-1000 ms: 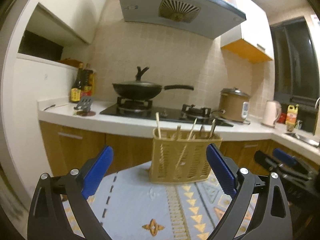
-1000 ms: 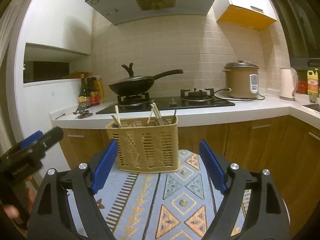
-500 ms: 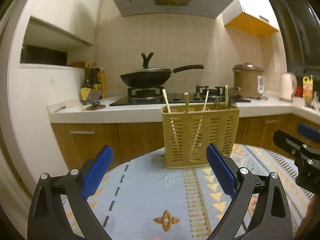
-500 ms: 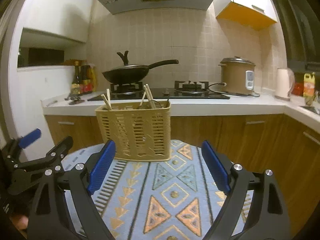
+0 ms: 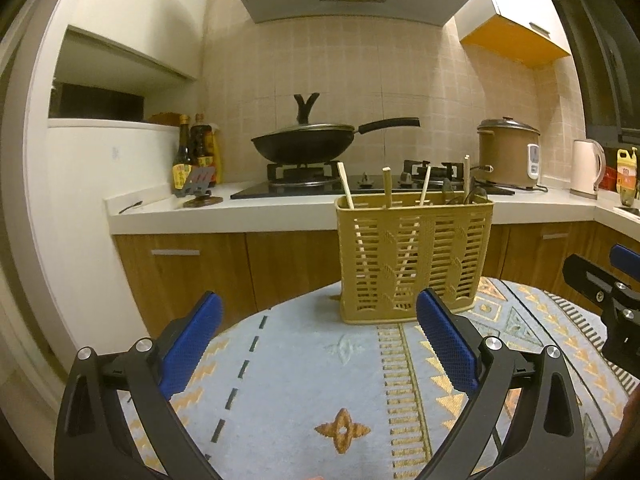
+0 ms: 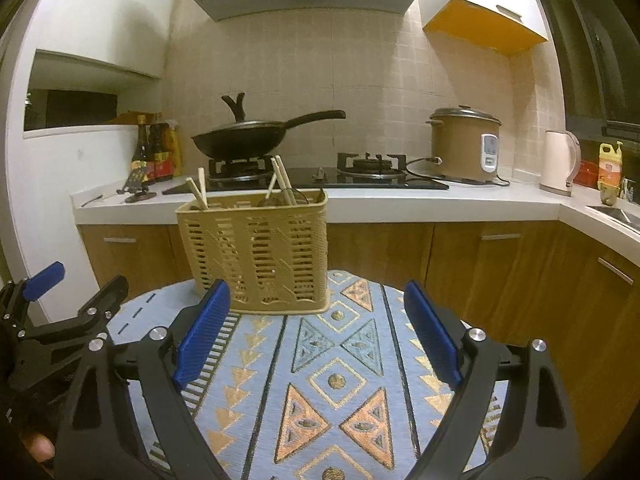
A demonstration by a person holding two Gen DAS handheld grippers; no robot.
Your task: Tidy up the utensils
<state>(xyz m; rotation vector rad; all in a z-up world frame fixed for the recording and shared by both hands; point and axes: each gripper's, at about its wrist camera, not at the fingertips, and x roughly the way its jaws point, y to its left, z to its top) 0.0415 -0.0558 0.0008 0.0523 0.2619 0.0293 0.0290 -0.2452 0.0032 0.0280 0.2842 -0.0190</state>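
A tan slatted utensil basket (image 5: pixel 412 258) stands upright at the far side of a round table with a blue patterned cloth (image 5: pixel 304 364); it also shows in the right wrist view (image 6: pixel 256 252). Wooden chopsticks (image 5: pixel 345 186) and a dark utensil stick up out of it; chopsticks (image 6: pixel 280 178) show in the right view too. My left gripper (image 5: pixel 318 328) is open and empty, low over the cloth, short of the basket. My right gripper (image 6: pixel 316 320) is open and empty, just in front of the basket. Each gripper shows at the edge of the other's view.
Behind the table runs a white kitchen counter (image 5: pixel 180 214) with wooden cabinets below. On it are a stove with a black wok (image 5: pixel 304 144), sauce bottles (image 5: pixel 192 152), a rice cooker (image 6: pixel 466 146) and a kettle (image 6: pixel 558 162). A sink is at the far right.
Both grippers have lowered and levelled, so the basket sits higher and closer in both views. Both stay open and empty.
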